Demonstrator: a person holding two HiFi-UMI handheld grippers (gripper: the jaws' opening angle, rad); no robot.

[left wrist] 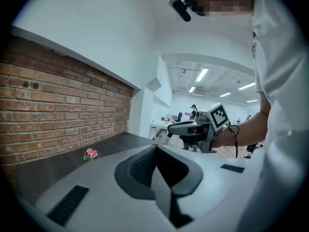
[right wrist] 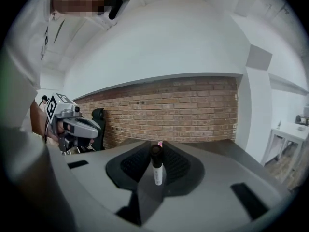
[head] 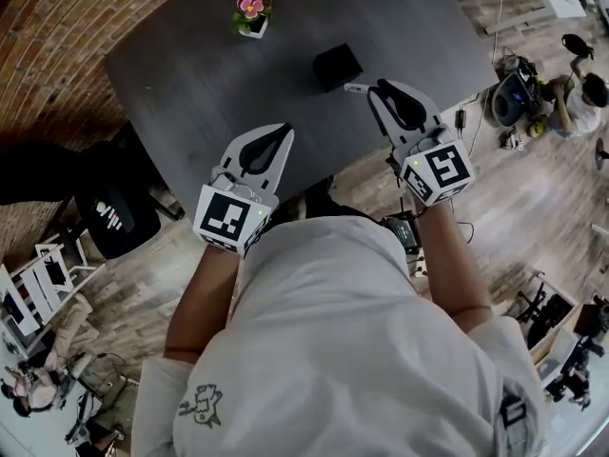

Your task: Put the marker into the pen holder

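In the head view the black pen holder [head: 336,66] stands on the dark table [head: 190,84], towards its far right. My right gripper [head: 378,88] hovers just to the right of it and nearer to me, shut on the marker [head: 356,89], whose end sticks out to the left. The right gripper view shows the marker [right wrist: 156,166], white with a black cap, upright between the jaws of the right gripper [right wrist: 155,151]. My left gripper [head: 283,131] is over the table's near edge, its jaws shut with nothing in them; the left gripper view shows this gripper [left wrist: 155,151] the same way.
A small pot of pink flowers [head: 252,13] sits at the table's far edge. A black chair [head: 114,219] stands left of the table by a brick wall [right wrist: 183,110]. Cables and gear [head: 514,98] lie on the wooden floor to the right.
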